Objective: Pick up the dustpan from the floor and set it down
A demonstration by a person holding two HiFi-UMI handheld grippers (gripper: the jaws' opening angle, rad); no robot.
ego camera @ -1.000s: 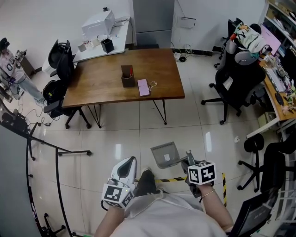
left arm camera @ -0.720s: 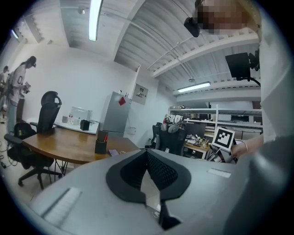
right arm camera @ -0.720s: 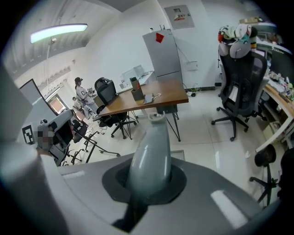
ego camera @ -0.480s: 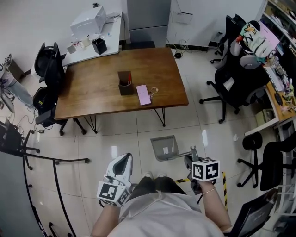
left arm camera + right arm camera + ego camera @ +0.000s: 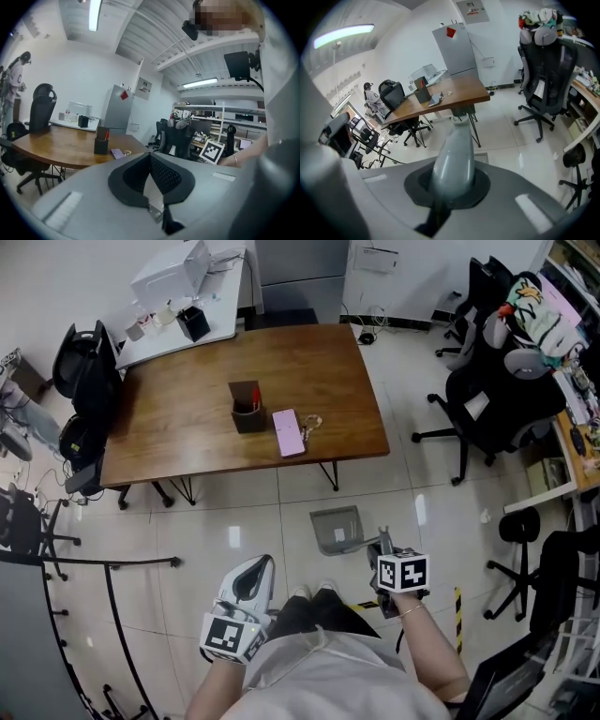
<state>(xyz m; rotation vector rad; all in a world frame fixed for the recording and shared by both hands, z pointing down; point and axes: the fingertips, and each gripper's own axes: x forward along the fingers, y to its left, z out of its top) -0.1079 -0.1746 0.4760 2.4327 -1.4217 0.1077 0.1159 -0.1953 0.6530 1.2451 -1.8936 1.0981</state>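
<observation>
The grey dustpan is held out over the pale floor tiles just in front of the wooden table, with its handle running back to my right gripper. That gripper is shut on the handle, which fills the right gripper view as a grey tube rising from the jaws; whether the pan touches the floor I cannot tell. My left gripper hangs at my left side, shut with nothing in it; its dark pads meet in the left gripper view.
A brown table ahead carries a pen holder and a pink phone. Black office chairs stand at the right, another chair at the left. A black rack is at my left; striped tape marks the floor.
I have stepped toward the table. The right gripper has carried the dustpan forward and a little lower. The left gripper moved along at my side.
</observation>
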